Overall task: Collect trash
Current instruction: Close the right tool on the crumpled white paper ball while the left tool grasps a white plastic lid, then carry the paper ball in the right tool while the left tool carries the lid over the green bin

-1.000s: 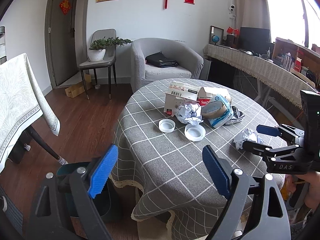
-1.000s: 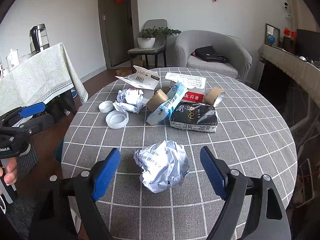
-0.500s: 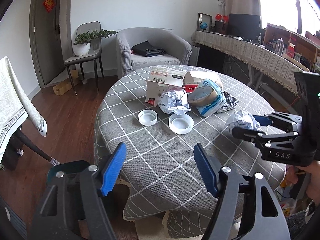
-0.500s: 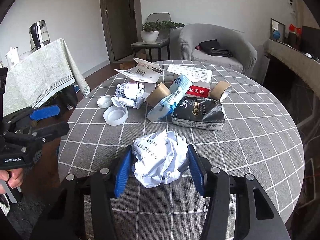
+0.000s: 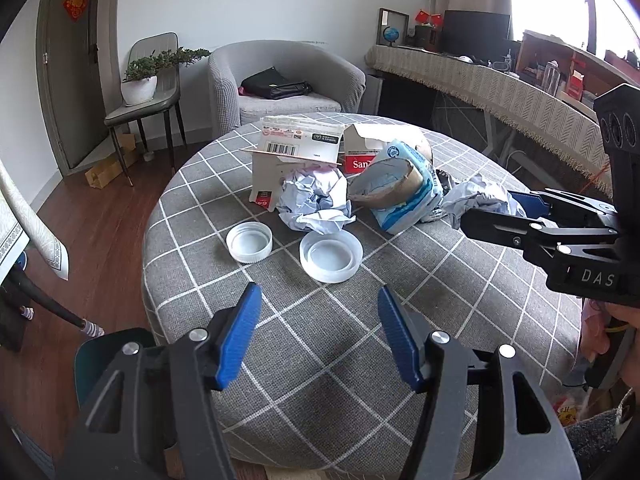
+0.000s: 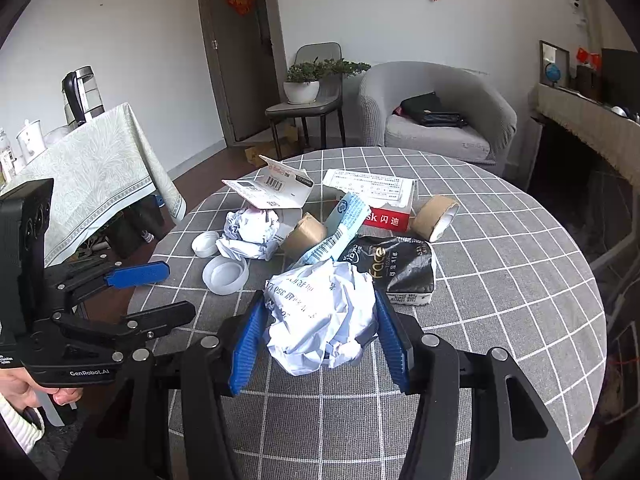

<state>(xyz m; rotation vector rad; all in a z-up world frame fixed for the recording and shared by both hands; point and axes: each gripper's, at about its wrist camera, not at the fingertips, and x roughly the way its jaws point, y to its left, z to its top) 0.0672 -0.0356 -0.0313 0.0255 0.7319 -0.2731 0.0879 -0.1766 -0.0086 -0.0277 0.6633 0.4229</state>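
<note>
- We have the paper ball (image 6: 324, 316) pinched in the right gripper (image 6: 320, 332), low in the centre of the right wrist view, just above the table (image 6: 500, 280).
- We judge the ball light and soft: it crushes under pressure and springs back. The blue pads (image 6: 390, 336) press its two sides across the widest part, which looks like the best hold. A loose flap would likely tear or slip.
- The left gripper (image 5: 318, 336) hangs with its jaws apart and empty at the bottom of the left wrist view, over the near edge of the table.
- Other trash lies mid-frame: two plastic lids (image 5: 331, 254), another paper wad (image 5: 314, 204), a cardboard box (image 5: 296, 156), a tape roll (image 5: 386, 188), a black packet (image 6: 394, 270).
- A second ago the right jaws stood wide on either side of the ball as it lay on the cloth; half a second ago they were closing on it. Now they grip it and it sits higher against the packet.
- The left gripper has come nearer the lids over that second.
</note>
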